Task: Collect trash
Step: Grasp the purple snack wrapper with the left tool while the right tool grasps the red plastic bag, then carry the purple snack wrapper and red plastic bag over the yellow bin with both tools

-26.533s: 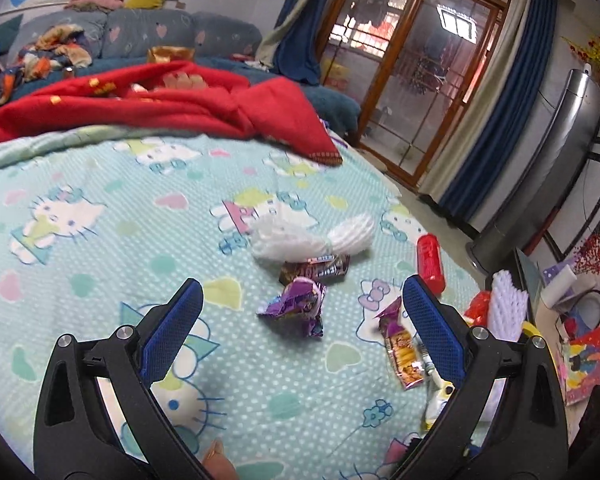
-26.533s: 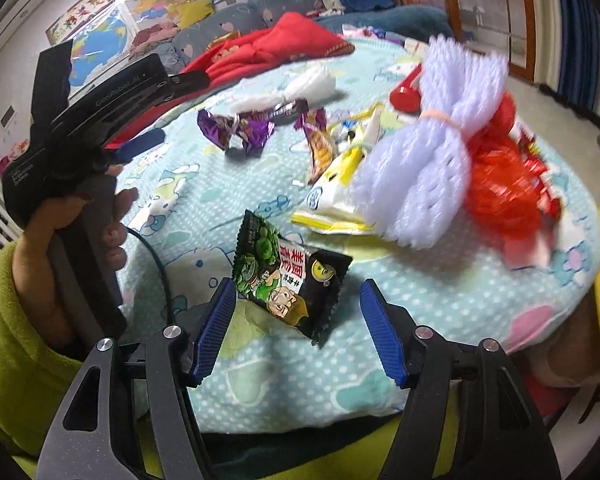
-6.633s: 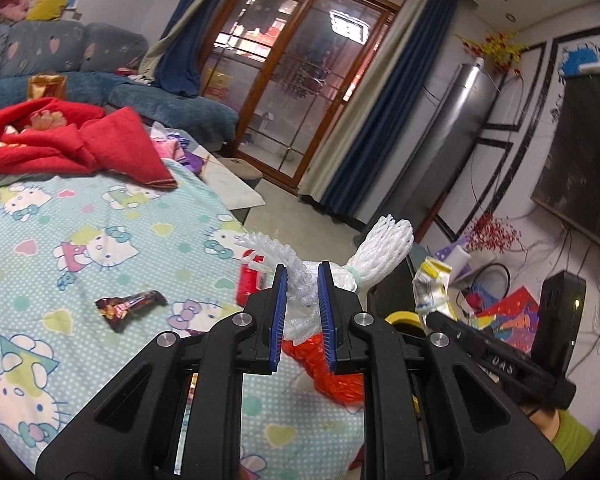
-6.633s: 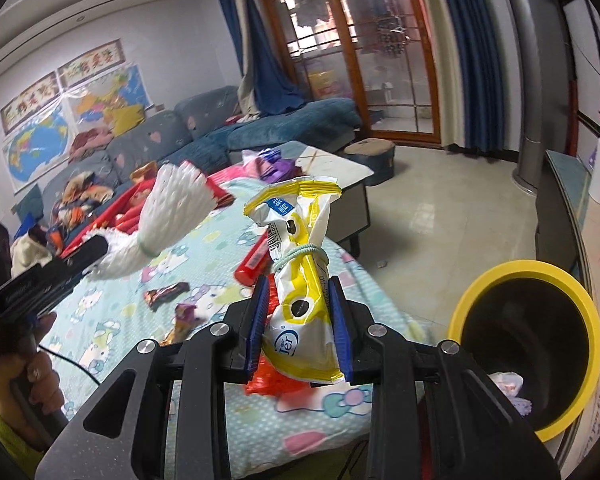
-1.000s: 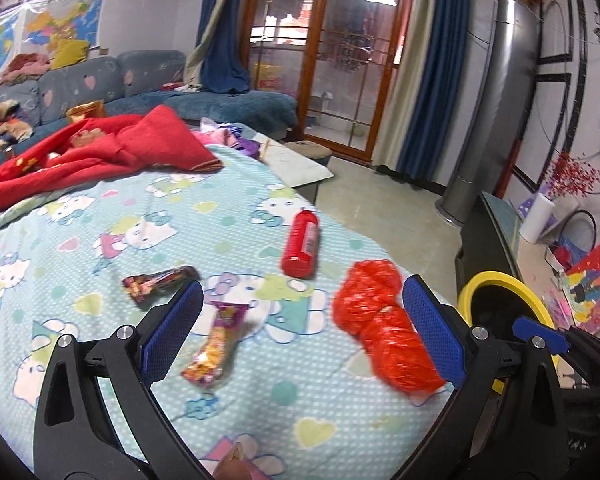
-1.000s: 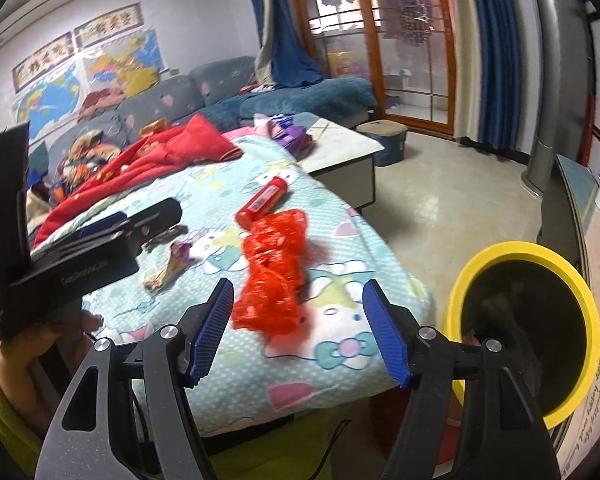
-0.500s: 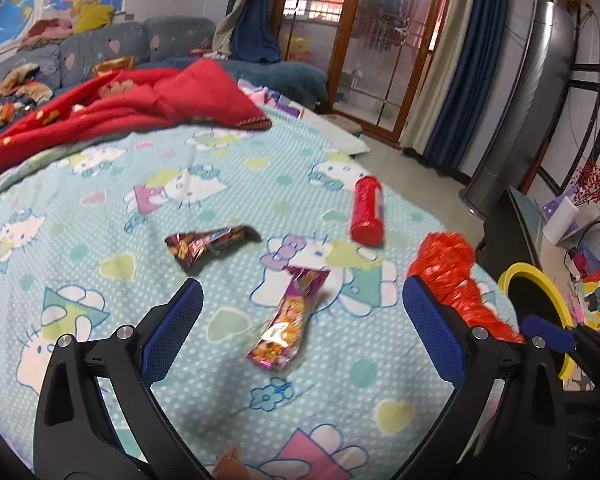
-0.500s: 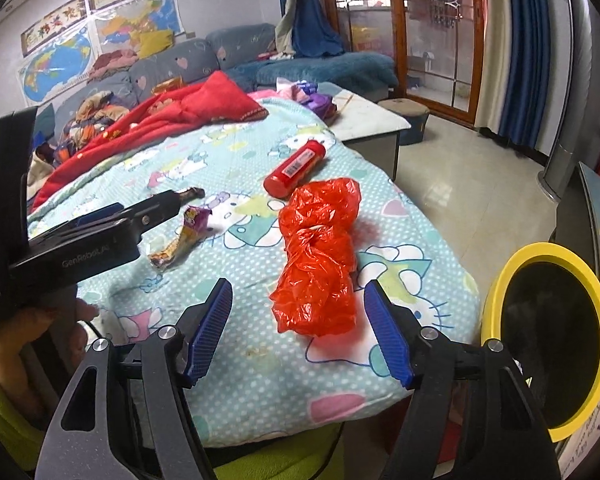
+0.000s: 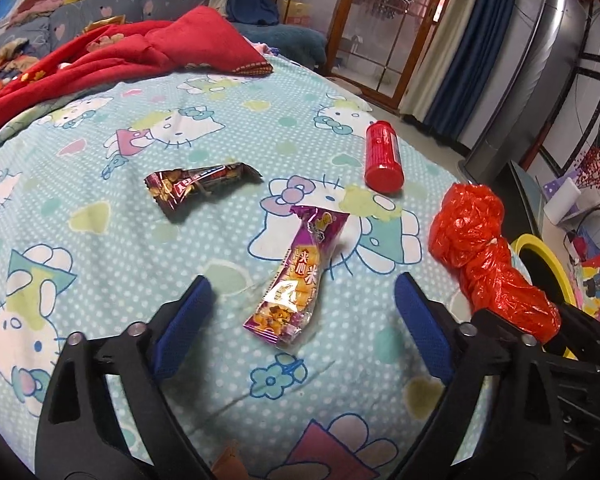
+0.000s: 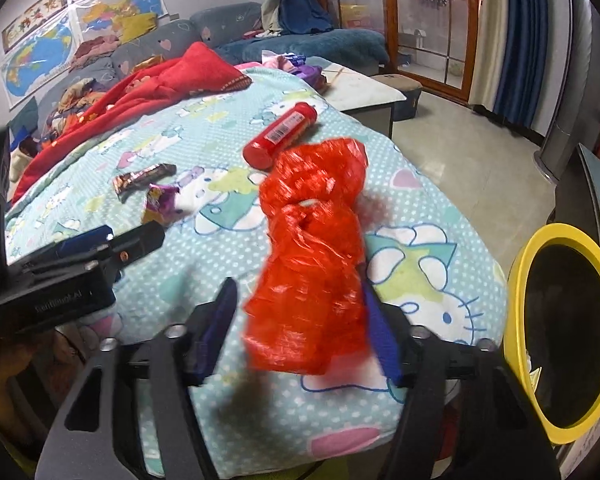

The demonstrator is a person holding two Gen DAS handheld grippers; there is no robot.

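We straddle the wrapper (image 9: 300,276) with the left hand-held gripper (image 9: 300,320) while the right hand-held gripper (image 10: 300,320), both closing, unpinched, brackets the red bag (image 10: 312,264) for the bin (image 10: 520,272).

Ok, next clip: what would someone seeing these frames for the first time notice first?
Probably the crumpled red plastic bag near the edge of the cartoon-print bedspread, sitting between the right gripper's jaws, which have just been closing toward it. Then the yellow-rimmed bin on the floor just past that edge. On the left, the purple snack wrapper lies between the left gripper's wide jaws, untouched.
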